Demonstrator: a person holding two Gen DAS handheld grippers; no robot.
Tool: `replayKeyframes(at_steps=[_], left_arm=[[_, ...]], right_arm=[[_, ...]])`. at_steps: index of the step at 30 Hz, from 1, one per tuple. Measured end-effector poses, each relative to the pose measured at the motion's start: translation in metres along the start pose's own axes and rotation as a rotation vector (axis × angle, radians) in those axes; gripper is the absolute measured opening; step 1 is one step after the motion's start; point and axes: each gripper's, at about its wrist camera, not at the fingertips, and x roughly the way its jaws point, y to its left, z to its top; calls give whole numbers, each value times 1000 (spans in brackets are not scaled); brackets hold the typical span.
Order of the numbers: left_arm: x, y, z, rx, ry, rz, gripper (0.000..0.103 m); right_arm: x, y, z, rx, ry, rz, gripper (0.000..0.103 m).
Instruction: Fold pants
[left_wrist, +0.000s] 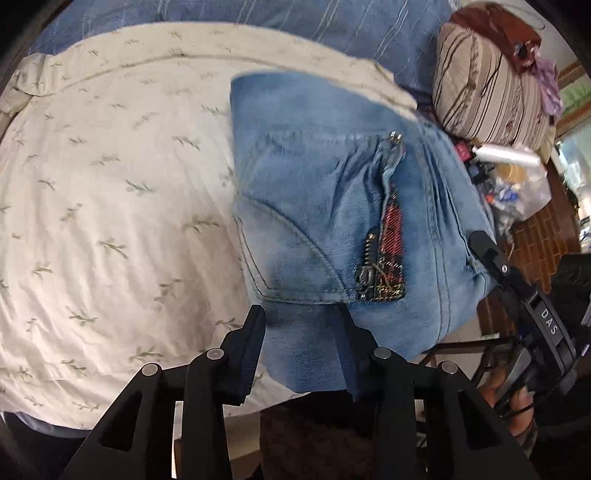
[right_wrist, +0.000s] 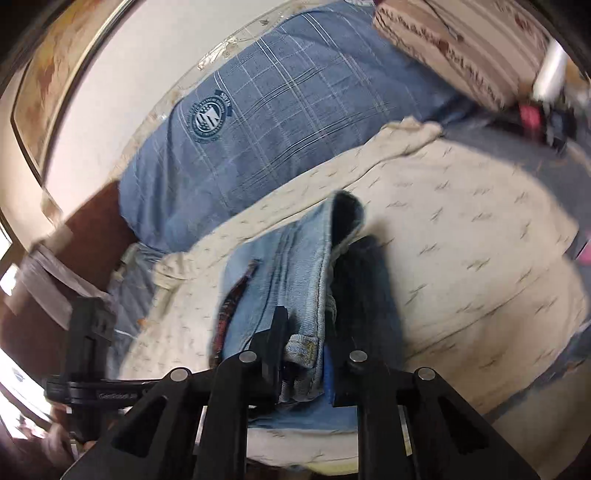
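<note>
Light blue jeans (left_wrist: 332, 192) lie folded on a cream bedspread (left_wrist: 110, 184) with a leaf print. A zip pocket with a red patch (left_wrist: 391, 229) faces up. In the left wrist view my left gripper (left_wrist: 301, 321) is at the near edge of the jeans, with a denim flap filling the gap between its fingers and hanging over the bed's edge. My right gripper (left_wrist: 480, 243) holds the jeans' right edge. In the right wrist view that gripper (right_wrist: 306, 354) is shut on a bunched denim seam (right_wrist: 306, 258), which stands up in a ridge.
A blue plaid blanket (right_wrist: 277, 122) lies at the far side of the bed. A striped cushion (left_wrist: 487, 88) sits at the far right, with a plastic bag of clutter (left_wrist: 517, 184) and a brick-pattern floor (left_wrist: 543, 236) beside it. The bed's near edge runs just under my left gripper.
</note>
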Motion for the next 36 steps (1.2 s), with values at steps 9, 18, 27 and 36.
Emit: replayKeyframes(at_steps=[9, 18, 27, 36], left_arm=[[4, 17, 4, -36, 38, -23, 48], [-42, 7, 75, -70, -160, -42, 46], [41, -19, 115, -53, -150, 156, 56], [-7, 37, 77, -182, -88, -47, 58]], right_arm=[[14, -61, -21, 194, 64, -35, 34], [15, -11, 47, 52, -82, 87, 37], [123, -31, 53, 24, 110, -1, 33], [51, -67, 53, 225, 14, 91, 77]])
